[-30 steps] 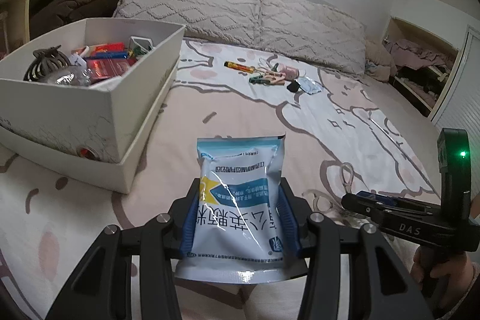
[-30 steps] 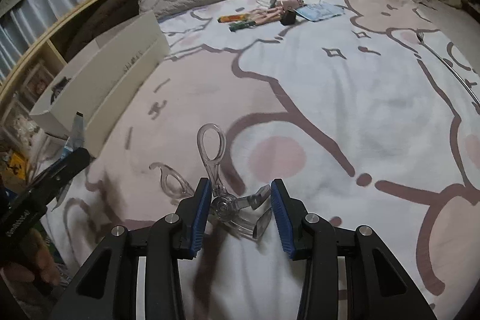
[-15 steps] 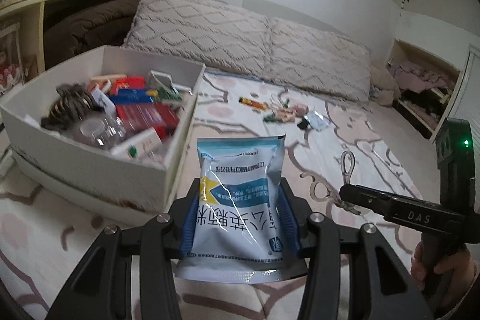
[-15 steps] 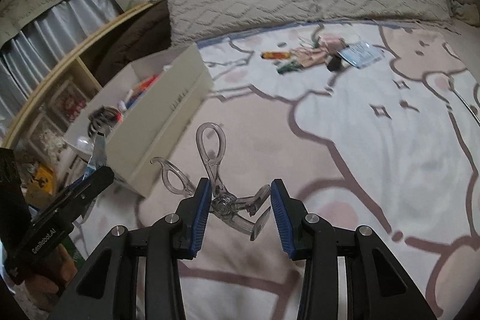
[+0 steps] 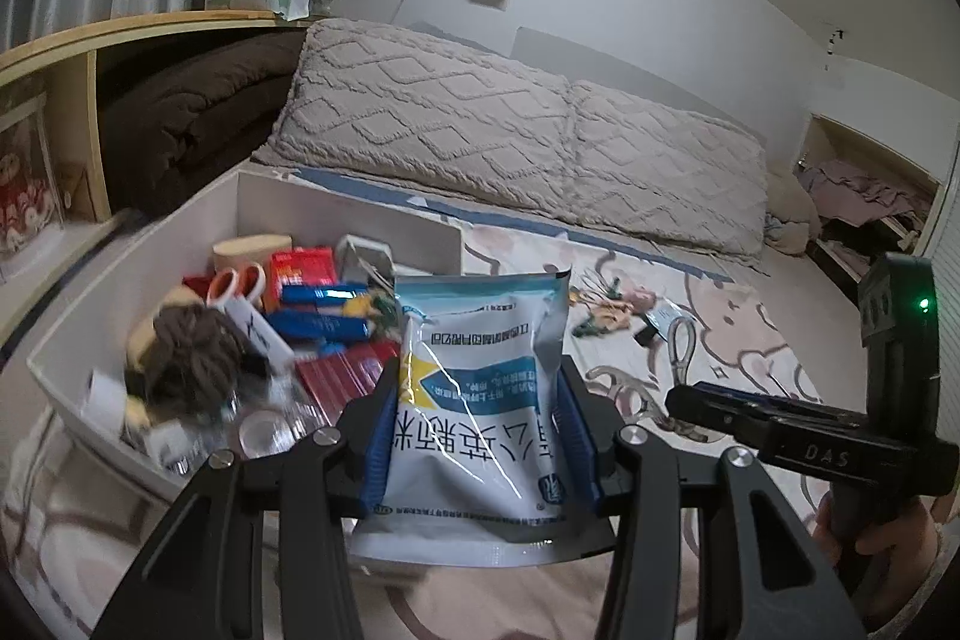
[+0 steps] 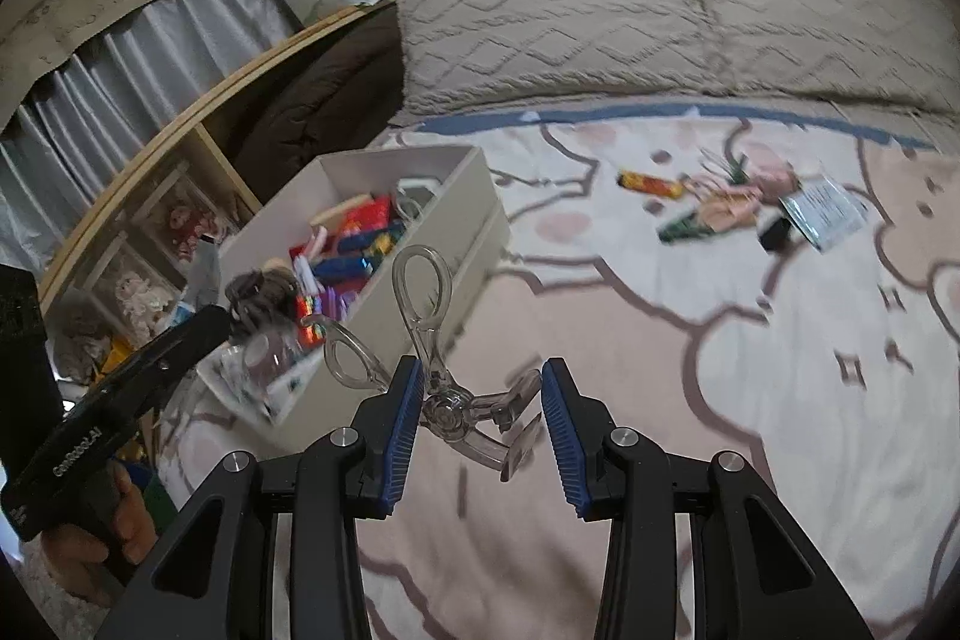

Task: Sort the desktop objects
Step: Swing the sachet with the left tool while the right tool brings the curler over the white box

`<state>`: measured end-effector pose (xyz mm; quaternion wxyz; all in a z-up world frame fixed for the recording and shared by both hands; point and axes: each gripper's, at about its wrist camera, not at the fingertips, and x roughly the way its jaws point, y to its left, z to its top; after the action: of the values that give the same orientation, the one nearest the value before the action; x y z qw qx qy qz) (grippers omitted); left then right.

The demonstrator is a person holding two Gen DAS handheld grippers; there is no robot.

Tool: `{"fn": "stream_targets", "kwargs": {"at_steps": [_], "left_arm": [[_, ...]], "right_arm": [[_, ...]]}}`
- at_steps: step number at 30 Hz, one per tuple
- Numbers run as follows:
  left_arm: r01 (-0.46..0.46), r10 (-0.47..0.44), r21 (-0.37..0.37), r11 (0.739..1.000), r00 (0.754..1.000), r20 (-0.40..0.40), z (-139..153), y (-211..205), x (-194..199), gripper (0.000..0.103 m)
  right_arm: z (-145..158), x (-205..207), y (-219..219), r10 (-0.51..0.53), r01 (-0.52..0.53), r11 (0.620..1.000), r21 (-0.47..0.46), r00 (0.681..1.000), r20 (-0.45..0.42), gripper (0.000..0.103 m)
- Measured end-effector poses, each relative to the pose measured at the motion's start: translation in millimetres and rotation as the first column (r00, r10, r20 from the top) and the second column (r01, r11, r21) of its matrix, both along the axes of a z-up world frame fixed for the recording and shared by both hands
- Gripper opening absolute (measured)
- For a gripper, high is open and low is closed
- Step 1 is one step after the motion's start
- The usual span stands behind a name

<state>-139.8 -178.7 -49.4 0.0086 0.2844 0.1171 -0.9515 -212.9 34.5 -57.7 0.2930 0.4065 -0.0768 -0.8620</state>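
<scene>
My left gripper [image 5: 480, 436] is shut on a white and blue sachet [image 5: 480, 400], held in the air just right of the white box [image 5: 72, 334] that holds several small items. My right gripper [image 6: 477, 418] is shut on a clear plastic eyelash curler [image 6: 432, 340], held above the bedsheet, right of the white box [image 6: 456, 232]. The curler's loops also show in the left wrist view [image 5: 681, 346]. A cluster of loose small items [image 6: 738, 202] lies on the sheet near the pillows; it also shows in the left wrist view [image 5: 612, 310].
Two beige pillows [image 5: 510, 136] line the head of the bed. A wooden shelf with a brown blanket [image 5: 180, 112] stands left of the box. The left handheld gripper body [image 6: 120, 400] shows at the left of the right wrist view.
Both grippers have risen off the sheet and moved towards the white box, each carrying its item. The box now sits closer and more open to view.
</scene>
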Motion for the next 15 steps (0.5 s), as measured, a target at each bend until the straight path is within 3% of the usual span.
{"fn": "stream_targets", "kwargs": {"at_steps": [8, 15], "left_arm": [[-0.01, 0.01, -0.018, 1.0, 0.999, 0.05, 5.4, -41.4, -41.8, 0.047], [-0.052, 0.058, -0.081, 0.995, 0.995, 0.077, 14.0, -86.0, -70.9, 0.047]], "right_arm": [[21.1, -44.3, -34.5, 0.035, -0.035, 0.999, -0.003, 0.999, -0.01, 0.041], [25.7, -85.3, -73.1, 0.084, -0.084, 0.996, -0.015, 0.996, 0.004, 0.041]]}}
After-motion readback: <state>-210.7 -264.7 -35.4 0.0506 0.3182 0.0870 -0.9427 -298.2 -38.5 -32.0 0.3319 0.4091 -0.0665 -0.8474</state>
